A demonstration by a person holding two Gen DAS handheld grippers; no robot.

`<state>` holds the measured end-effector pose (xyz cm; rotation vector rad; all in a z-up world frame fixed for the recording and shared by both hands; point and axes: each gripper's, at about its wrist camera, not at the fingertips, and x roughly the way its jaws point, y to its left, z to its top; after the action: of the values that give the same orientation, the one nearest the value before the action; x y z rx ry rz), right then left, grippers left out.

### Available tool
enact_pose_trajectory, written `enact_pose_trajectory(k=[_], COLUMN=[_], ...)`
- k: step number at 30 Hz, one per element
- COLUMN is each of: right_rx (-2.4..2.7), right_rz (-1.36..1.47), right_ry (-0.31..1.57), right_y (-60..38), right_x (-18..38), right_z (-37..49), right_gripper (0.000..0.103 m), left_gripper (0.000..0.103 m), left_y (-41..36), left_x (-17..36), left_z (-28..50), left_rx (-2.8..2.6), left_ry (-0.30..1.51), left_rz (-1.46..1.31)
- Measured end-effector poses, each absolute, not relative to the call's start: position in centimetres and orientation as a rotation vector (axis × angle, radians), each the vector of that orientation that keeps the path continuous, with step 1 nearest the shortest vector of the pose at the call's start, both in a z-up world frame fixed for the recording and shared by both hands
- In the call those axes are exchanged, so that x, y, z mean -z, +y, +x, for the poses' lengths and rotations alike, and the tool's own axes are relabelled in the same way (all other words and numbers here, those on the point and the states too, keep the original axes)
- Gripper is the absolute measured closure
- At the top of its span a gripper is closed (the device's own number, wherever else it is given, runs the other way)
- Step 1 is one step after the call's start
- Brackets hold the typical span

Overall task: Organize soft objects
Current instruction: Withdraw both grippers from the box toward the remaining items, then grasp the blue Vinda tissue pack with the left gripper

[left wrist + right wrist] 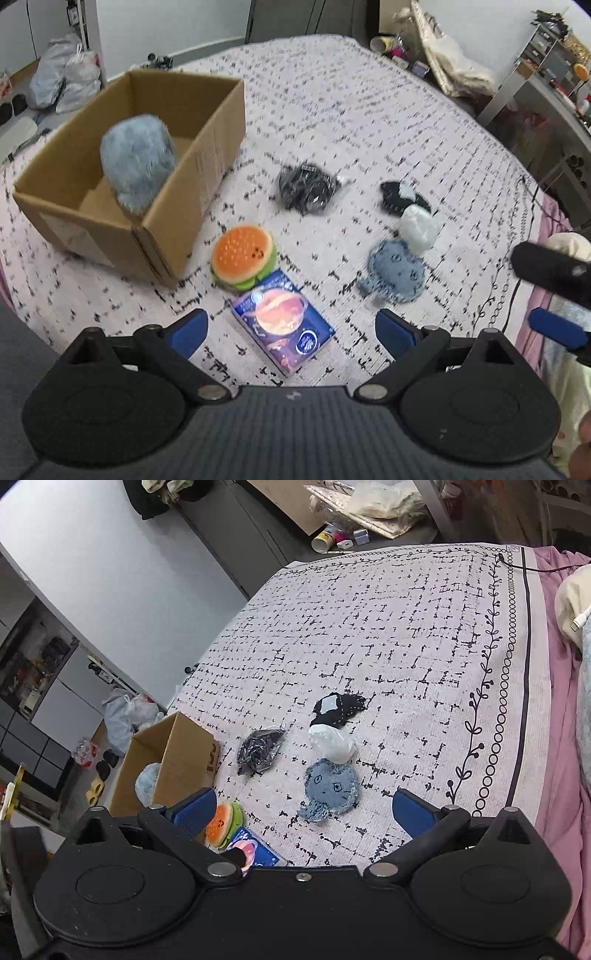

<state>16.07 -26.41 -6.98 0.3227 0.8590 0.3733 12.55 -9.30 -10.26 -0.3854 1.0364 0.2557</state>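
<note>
On the bed [369, 627], spread with a pale blanket of broken black lines, the soft things lie scattered near the foot, all within easy reach of one cardboard box [207, 122] that stands open on the left, presumably as the place to gather them. One fluffy blue-grey plush [138, 162] already sits inside it, leaning against the near wall, so I judge the sorting has only just begun.

Loose on the blanket I count six items: one burger plush [242, 258] just beside the box's near corner, one blue picture box [282, 321] touching it on the near side, one black crinkly packet [306, 186] toward the middle, one black fabric piece with a pale patch [338, 709] farther right, one white wrapped bundle [330, 744] next to it, and one blue denim patch [330, 788] nearest the right gripper.

Both tools hover above the blanket with nothing in them. The left gripper [291, 328] has its fingers [188, 330] spread wide over the picture box; the right gripper [304, 810] is likewise wide open, the denim patch lying just beyond its tips, probably the handiest next pick
</note>
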Motion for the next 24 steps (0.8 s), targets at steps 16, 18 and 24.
enact_pose_trajectory(k=[16, 18, 24], right_rx=[-0.367, -0.371, -0.384], right_rz=[0.32, 0.316, 0.319], right_ry=[0.898, 0.901, 0.946], right_y=[-26.7, -26.5, -25.9], right_x=[8.8, 9.1, 10.4], right_z=[17.7, 18.0, 19.1], right_gripper=[0.001, 0.001, 0.007], left_gripper=[0.007, 0.007, 0.01], left_y=[-9.7, -9.6, -9.2], left_x=[15.3, 15.5, 16.4], left_z=[14.5, 14.7, 15.1], left_rx=[-0.308, -0.315, -0.331], left_ry=[1.137, 1.136, 1.131], left_rz=[-0.426, -0.428, -0.449])
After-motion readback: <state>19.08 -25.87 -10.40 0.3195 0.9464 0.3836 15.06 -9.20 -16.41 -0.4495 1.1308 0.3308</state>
